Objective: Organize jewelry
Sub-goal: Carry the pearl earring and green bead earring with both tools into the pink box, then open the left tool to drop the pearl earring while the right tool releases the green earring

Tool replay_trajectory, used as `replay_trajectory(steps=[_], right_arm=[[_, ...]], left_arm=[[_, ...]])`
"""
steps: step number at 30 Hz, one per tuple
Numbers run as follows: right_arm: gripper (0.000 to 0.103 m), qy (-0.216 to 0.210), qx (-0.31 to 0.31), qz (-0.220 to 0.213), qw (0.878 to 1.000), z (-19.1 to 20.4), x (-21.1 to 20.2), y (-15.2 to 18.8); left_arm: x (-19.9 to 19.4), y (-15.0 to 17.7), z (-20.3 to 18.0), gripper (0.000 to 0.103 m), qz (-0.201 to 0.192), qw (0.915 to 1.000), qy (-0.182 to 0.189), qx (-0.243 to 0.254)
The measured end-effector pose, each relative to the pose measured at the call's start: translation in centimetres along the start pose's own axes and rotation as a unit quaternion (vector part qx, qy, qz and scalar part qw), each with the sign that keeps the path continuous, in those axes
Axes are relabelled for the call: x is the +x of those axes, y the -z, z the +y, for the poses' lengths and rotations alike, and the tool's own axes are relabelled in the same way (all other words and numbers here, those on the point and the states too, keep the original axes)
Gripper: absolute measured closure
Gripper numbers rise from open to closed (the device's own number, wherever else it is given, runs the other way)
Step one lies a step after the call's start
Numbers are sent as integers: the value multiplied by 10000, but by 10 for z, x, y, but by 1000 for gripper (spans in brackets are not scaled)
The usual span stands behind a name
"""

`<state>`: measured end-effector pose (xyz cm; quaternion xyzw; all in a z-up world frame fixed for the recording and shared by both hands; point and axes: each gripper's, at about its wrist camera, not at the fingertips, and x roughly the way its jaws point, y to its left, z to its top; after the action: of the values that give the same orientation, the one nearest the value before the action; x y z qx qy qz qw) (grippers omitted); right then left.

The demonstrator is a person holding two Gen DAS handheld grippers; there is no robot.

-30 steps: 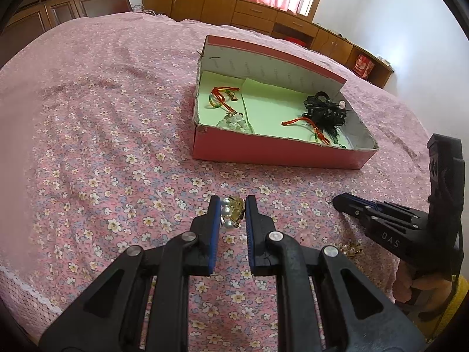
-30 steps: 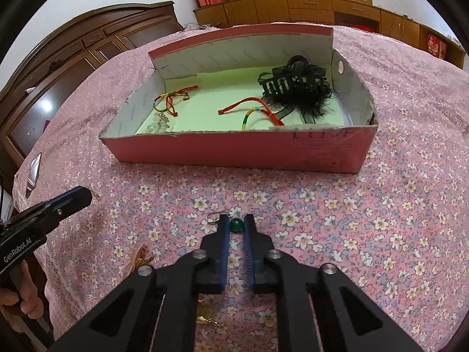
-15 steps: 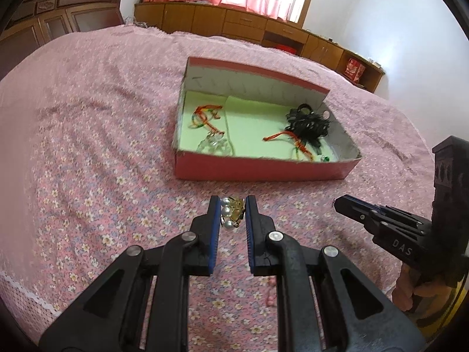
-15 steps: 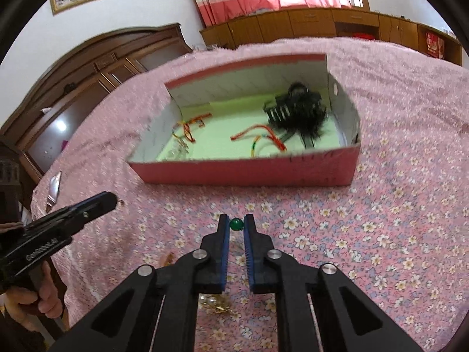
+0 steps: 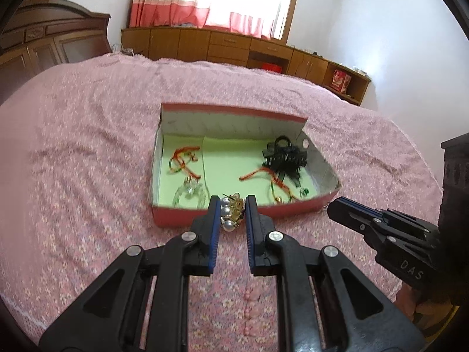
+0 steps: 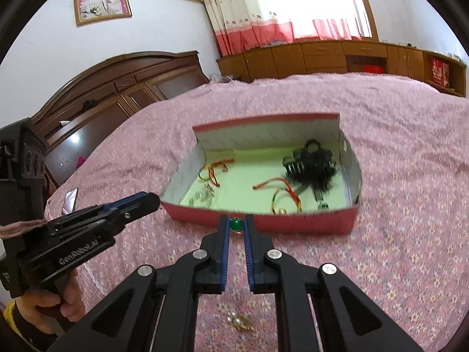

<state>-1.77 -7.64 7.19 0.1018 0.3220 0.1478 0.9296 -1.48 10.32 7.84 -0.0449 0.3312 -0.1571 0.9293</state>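
My left tongs [image 5: 231,214] are matt black plastic with ribbed blue pads, pinching a glossy pearl-and-gold metal earring [image 5: 232,212]; my right tongs [image 6: 236,225] clamp a shiny green bead [image 6: 236,224]. The box [image 5: 187,220] at frame centre looks like matt pink cardboard lined with pale green paper, on a soft, nubbly floral cloth bedspread [image 5: 88,152]. Polished dark wood wardrobe [image 6: 111,99] at left.

1 box [image 5: 181,218], 2 red cords [image 5: 184,161], 1 blk hair clip [image 5: 283,155], 2 hand-held grippers [image 5: 231,215]
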Motion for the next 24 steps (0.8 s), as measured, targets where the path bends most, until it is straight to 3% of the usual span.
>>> replay_trajectory(steps=[12, 24], right_arm=[[92, 23, -106, -415, 9991, 3, 10, -38], [92, 118, 54, -450, 9989, -13, 49, -73]], left_arm=[[10, -36, 1, 95, -468, 9989, 15, 87], [46, -67, 8, 95, -614, 9980, -149, 48]])
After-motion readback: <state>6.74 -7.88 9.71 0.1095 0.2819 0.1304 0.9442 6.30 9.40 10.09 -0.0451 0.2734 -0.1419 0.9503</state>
